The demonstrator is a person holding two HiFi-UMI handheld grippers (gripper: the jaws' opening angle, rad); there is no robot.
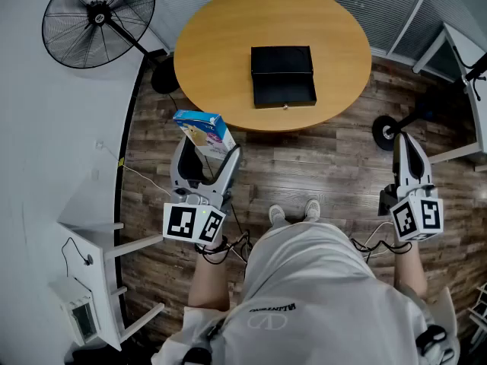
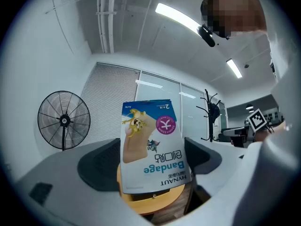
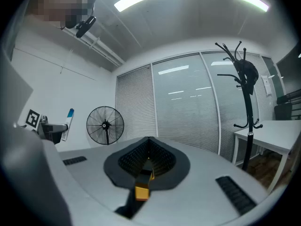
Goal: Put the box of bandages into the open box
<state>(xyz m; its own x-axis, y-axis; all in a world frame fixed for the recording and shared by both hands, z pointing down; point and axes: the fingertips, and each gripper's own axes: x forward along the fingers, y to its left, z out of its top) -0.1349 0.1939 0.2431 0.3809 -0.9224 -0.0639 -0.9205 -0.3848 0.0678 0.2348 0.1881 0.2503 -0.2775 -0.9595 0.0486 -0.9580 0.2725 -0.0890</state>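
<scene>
The box of bandages (image 1: 204,130), blue and white with a cartoon print, hangs in the air over the wooden floor, short of the table's near edge. My left gripper (image 1: 205,149) is shut on it, one jaw against each side. In the left gripper view the box (image 2: 153,147) stands upright between the wide-set jaws and hides part of the table. The open box (image 1: 283,75) is black and lies near the middle of the round wooden table (image 1: 221,44). My right gripper (image 1: 404,144) is held low at the right, shut and holding nothing (image 3: 146,160).
A black standing fan (image 1: 95,17) stands at the far left by the wall. White shelving (image 1: 91,226) is at my near left. A coat stand's black base (image 1: 388,131) and a white desk (image 1: 464,44) are to the right. My feet (image 1: 293,213) are on the floor below.
</scene>
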